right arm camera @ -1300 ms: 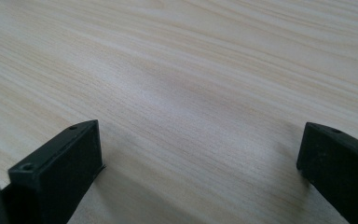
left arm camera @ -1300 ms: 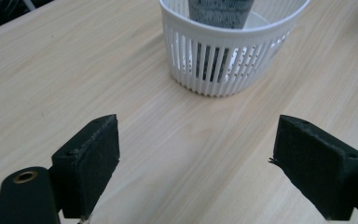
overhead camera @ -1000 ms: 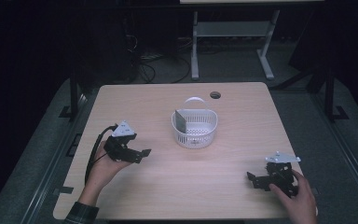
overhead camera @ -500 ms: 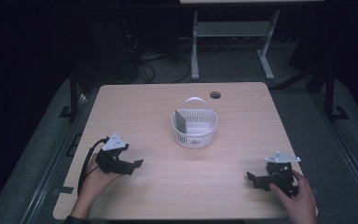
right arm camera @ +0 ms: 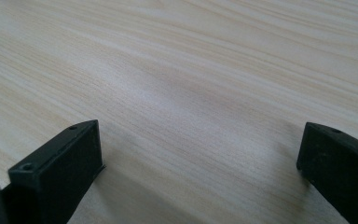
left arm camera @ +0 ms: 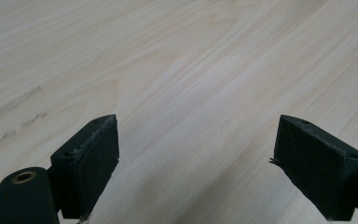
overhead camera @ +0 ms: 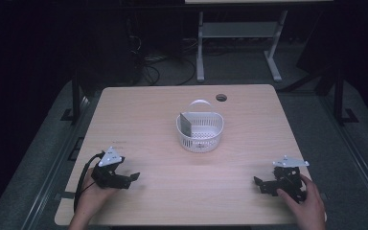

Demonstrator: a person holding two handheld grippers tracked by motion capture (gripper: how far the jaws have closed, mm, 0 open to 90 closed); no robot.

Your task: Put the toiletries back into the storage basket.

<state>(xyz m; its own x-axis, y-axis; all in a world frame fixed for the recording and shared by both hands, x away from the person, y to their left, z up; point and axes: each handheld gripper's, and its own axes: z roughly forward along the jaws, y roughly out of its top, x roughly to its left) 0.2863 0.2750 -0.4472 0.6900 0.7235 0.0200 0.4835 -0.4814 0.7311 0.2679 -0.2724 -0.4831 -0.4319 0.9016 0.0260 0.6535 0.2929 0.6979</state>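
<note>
A white perforated basket (overhead camera: 200, 132) with a thin handle stands at the middle of the wooden table (overhead camera: 153, 115); a grey flat piece (overhead camera: 186, 124) leans inside its left wall. My left gripper (overhead camera: 133, 177) rests low at the table's front left, held by a hand, open with nothing between its jaws (left arm camera: 196, 158). My right gripper (overhead camera: 259, 184) sits at the front right, also in a hand, jaws wide apart over bare wood (right arm camera: 200, 158). Both are well apart from the basket.
A round cable hole (overhead camera: 221, 97) lies near the table's far edge. A black cable (overhead camera: 84, 172) loops from the left gripper by the table's left front edge. Behind the table stands a metal frame (overhead camera: 239, 43) on a dark floor.
My left gripper has drawn back toward the front left of the table and dropped lower. The right gripper has stayed where it was.
</note>
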